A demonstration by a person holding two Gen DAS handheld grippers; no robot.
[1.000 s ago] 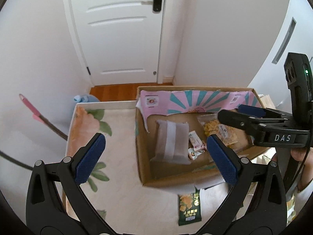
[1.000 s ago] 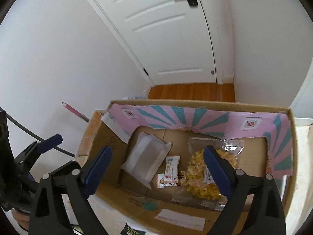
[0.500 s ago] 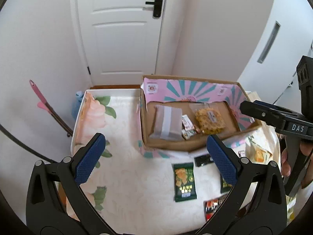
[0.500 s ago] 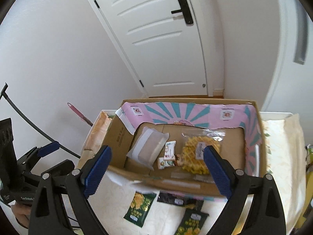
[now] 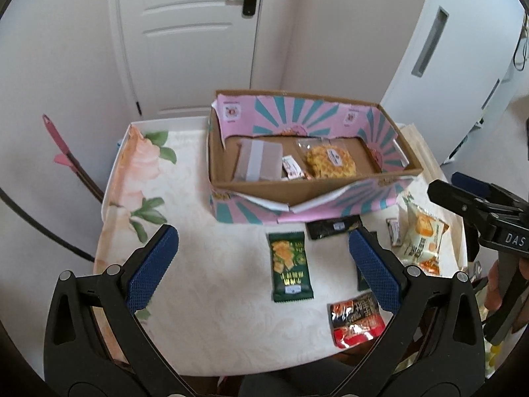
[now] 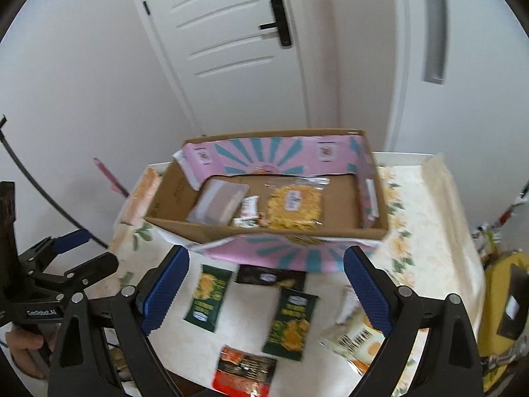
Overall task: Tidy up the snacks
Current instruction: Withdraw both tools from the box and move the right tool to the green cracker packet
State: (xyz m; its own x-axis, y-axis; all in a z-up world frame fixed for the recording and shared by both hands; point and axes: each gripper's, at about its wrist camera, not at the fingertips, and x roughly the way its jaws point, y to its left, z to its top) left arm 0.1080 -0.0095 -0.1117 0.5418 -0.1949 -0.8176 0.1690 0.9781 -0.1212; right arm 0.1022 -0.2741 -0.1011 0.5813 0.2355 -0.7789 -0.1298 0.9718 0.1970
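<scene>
A cardboard box [image 5: 393, 132] [image 6: 172, 198] with pink and teal print stands at the back of the floral table [image 5: 198, 264]. Inside lie a grey packet [image 5: 259, 160], small sachets [image 5: 292, 167] and a yellow snack bag [image 5: 330, 162] [image 6: 294, 206]. Loose in front of the box are a green packet [image 5: 289, 266] [image 6: 208, 294], a second green packet [image 6: 291, 324], a black packet [image 5: 332, 228] [image 6: 269, 278], a red packet [image 5: 355, 319] [image 6: 246, 374] and a cream packet [image 5: 421, 241] [image 6: 357, 340]. My left gripper [image 5: 262, 234] [image 6: 89, 251] and right gripper [image 6: 266, 254] [image 5: 449, 183] hang open and empty above them.
A white door [image 5: 188, 33] and white walls close in behind the table. A pink-handled stick [image 5: 62, 152] and a black cable [image 5: 39, 225] lean at the left. A yellow object [image 6: 506, 297] sits off the right table edge. The table's near edge lies just under the grippers.
Both grippers have drawn back from over the box toward the near side of the table. The loose packets in front of the box have come into view. Both stayed open.
</scene>
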